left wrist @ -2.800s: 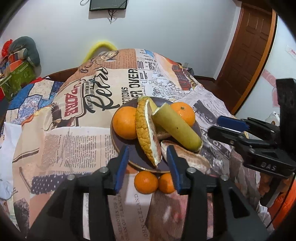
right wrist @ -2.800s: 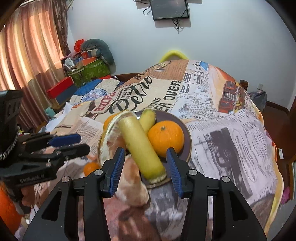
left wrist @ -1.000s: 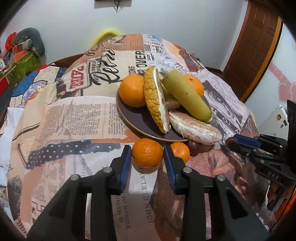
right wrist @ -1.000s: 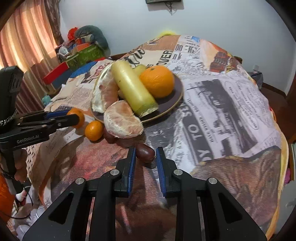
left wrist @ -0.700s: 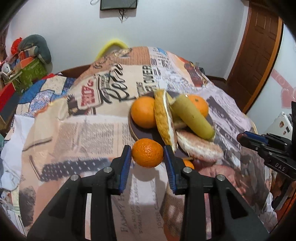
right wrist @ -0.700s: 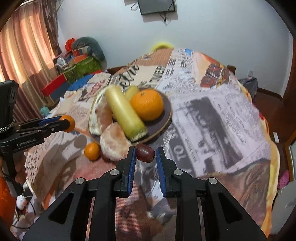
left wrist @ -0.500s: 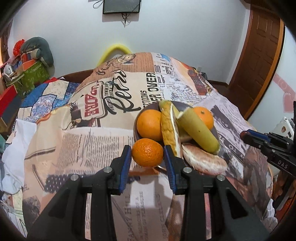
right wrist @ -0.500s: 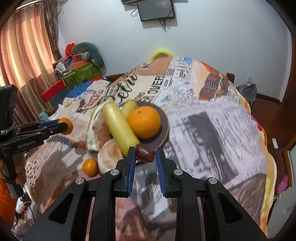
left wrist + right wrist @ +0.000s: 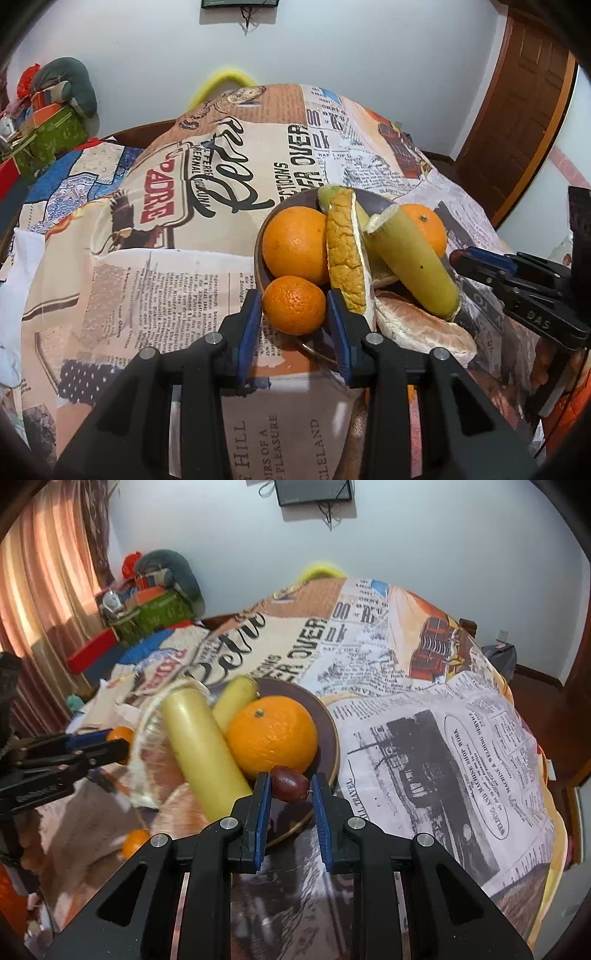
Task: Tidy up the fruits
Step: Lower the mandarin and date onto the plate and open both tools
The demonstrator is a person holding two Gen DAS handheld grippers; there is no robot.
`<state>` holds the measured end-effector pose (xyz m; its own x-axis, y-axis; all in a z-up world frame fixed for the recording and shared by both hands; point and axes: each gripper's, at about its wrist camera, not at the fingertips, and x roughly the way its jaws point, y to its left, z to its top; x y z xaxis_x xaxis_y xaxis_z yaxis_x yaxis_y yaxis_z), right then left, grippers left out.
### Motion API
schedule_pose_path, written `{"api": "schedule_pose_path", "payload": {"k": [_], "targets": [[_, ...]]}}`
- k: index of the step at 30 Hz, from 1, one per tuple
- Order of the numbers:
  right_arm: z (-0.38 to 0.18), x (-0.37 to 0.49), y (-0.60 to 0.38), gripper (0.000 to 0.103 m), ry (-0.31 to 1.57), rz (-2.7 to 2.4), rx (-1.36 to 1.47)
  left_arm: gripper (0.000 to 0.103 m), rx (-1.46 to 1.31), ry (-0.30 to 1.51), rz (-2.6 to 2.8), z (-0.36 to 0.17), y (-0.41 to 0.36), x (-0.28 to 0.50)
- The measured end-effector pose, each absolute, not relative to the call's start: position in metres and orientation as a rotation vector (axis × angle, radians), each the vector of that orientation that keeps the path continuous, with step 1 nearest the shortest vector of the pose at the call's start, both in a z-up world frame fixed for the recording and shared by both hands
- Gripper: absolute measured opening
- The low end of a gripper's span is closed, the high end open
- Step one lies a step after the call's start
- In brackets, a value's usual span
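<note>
We see the left gripper (image 9: 294, 317) pinching a mandarin (image 9: 294, 305) between its blue pads, held over the near left edge of the plate (image 9: 291, 201), just in front of a large orange (image 9: 295, 244). The right gripper (image 9: 290, 797) pinches a dark red date (image 9: 289, 778) over the plate's near right edge, close to a second orange (image 9: 272, 736). On the plate we also find a banana (image 9: 413, 267), a peel (image 9: 345, 260) and a peeled citrus (image 9: 424, 326) at the near edge. Another mandarin (image 9: 135, 842) lies on the newspaper-print cloth (image 9: 443, 738) beside the plate's near left edge.
</note>
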<state>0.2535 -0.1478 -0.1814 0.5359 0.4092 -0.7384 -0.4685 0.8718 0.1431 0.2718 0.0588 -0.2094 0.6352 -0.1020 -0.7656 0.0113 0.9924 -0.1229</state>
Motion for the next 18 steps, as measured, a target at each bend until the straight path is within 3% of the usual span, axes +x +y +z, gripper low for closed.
{"api": "schedule_pose_path", "payload": {"k": [5,11,18], "targets": [[-0.185,0.255,-0.150,0.022,0.873,0.527,-0.063,0.036,-0.103,0.872,-0.063,-0.208,0.058,0.272],[-0.178,0.250,-0.150,0.035,0.857,0.529,-0.073,0.037,-0.103,0.862,-0.064,-0.201,0.058,0.266],[-0.162,0.232,-0.156,0.036,0.830,0.536,-0.065,0.038,-0.087,0.846,-0.072,-0.187,0.052,0.246]]}}
